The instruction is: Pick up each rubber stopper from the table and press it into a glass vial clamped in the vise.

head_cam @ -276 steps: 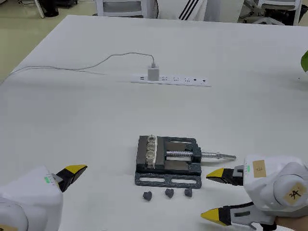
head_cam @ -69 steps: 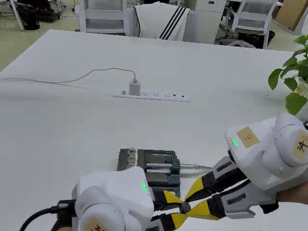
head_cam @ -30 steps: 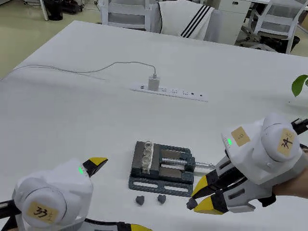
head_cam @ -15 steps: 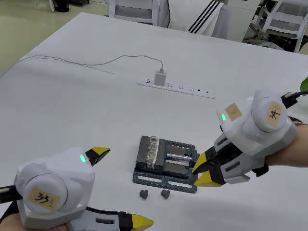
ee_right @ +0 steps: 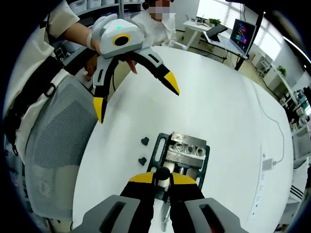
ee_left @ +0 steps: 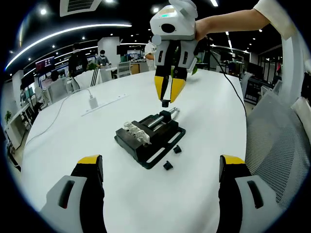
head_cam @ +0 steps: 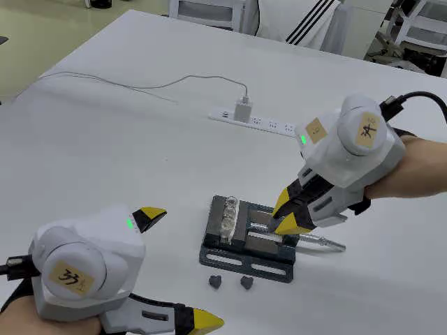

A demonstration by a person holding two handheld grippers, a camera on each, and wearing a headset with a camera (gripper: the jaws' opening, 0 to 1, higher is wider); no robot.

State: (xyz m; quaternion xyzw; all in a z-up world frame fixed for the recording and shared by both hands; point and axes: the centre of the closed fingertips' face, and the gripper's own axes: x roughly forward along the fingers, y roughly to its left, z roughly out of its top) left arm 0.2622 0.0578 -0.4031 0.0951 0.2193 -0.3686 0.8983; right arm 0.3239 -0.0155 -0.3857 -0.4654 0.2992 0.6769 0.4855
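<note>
Now the right gripper hangs over the vise, jaws pinched on one stopper, seemingly above the screw side rather than the vials. Two more stoppers lie on the table just in front. Left gripper hovers nearby, jaws spread wide.
</note>
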